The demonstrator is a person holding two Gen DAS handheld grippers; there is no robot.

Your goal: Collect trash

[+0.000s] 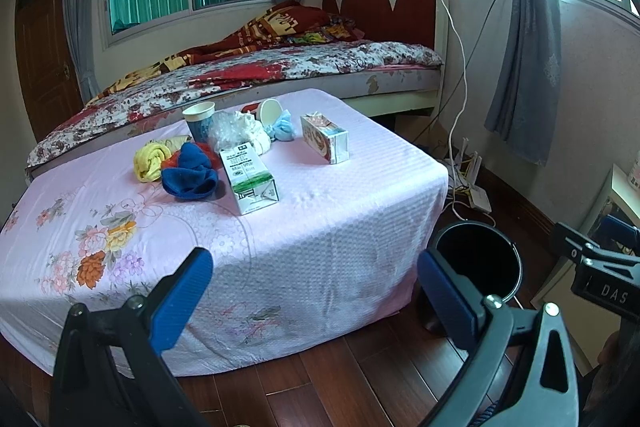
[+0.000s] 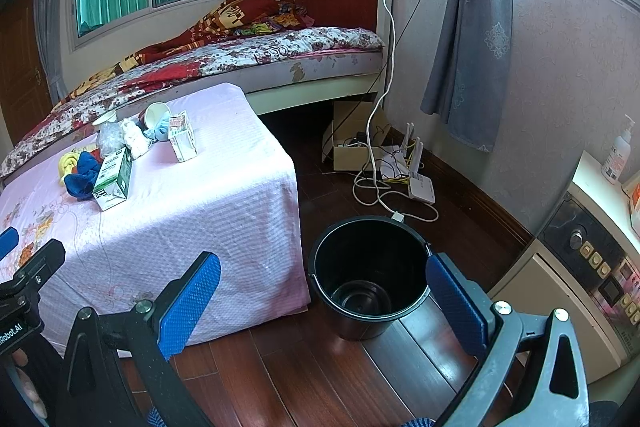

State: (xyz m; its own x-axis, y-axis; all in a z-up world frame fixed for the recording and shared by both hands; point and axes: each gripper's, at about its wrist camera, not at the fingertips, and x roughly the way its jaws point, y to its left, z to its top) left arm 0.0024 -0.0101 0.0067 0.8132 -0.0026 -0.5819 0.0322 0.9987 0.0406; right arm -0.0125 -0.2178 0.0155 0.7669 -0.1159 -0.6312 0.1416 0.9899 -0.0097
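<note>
Both cams ride low, looking forward along their own blue fingers from the near end of the room, out over the wood floor. The left one faces the pink-covered table (image 1: 328, 195) head-on, with the black bucket (image 1: 478, 259) off by its right finger. The right one sits further right and closer to the bucket (image 2: 368, 275), table (image 2: 224, 187) ahead-left. Shared: table, bucket, the bed (image 1: 280, 67) behind, and each catches the other gripper at its frame edge.
</note>
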